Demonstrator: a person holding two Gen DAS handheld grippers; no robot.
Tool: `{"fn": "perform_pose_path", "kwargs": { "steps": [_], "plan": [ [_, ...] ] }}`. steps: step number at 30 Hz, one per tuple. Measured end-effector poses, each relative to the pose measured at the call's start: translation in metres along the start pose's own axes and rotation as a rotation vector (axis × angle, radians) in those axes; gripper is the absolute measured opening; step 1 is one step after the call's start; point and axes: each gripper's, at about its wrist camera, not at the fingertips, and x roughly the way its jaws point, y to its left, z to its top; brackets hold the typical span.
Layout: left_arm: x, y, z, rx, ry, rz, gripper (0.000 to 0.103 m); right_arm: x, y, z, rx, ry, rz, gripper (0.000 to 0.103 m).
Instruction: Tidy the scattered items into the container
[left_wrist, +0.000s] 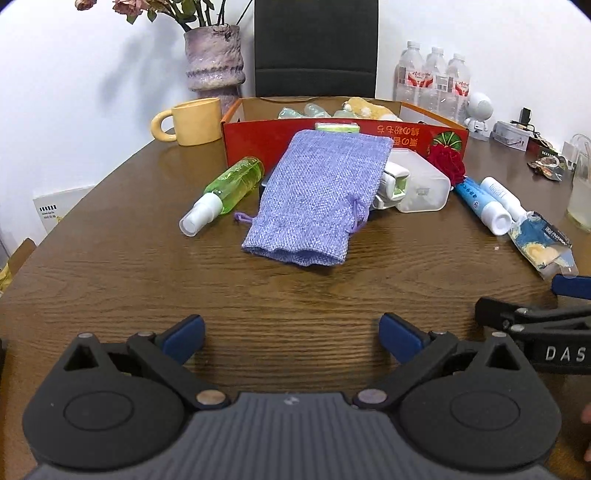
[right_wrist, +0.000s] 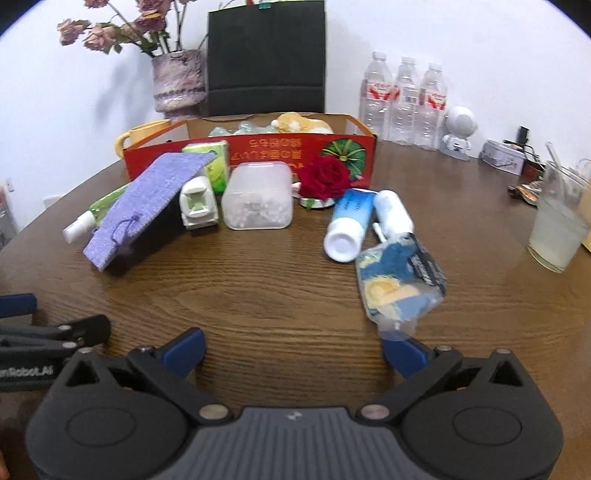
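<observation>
A red cardboard box (left_wrist: 258, 138) (right_wrist: 266, 146) stands at the back of the wooden table with a few items inside. In front of it lie a purple cloth pouch (left_wrist: 317, 195) (right_wrist: 147, 205), a green spray bottle (left_wrist: 225, 194) (right_wrist: 92, 218), a white dispenser (left_wrist: 393, 182) (right_wrist: 197, 205), a clear plastic tub (left_wrist: 421, 188) (right_wrist: 258, 197), a red rose (left_wrist: 447, 162) (right_wrist: 325, 177), a blue tube (left_wrist: 476, 201) (right_wrist: 349, 225), a white bottle (left_wrist: 504, 195) (right_wrist: 393, 212) and a blue-yellow packet (left_wrist: 541, 242) (right_wrist: 397, 284). My left gripper (left_wrist: 291, 338) is open and empty, short of the pouch. My right gripper (right_wrist: 293, 350) is open and empty, its right finger touching or just short of the packet's near end.
A yellow mug (left_wrist: 192, 122) and a vase of dried flowers (left_wrist: 214, 59) stand back left. Water bottles (right_wrist: 404, 99), a white robot figure (right_wrist: 460, 131) and a glass of cloudy drink (right_wrist: 557, 225) are on the right. A dark chair (left_wrist: 316, 48) is behind the box.
</observation>
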Motion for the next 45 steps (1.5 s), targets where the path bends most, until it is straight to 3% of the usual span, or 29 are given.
{"fn": "perform_pose_path", "kwargs": {
  "steps": [45],
  "plan": [
    [0.0014,0.0035,0.0008,-0.019,0.003,-0.012,0.103,-0.0015,0.0047,0.0012,0.009,-0.002,-0.013,0.103]
  ]
}}
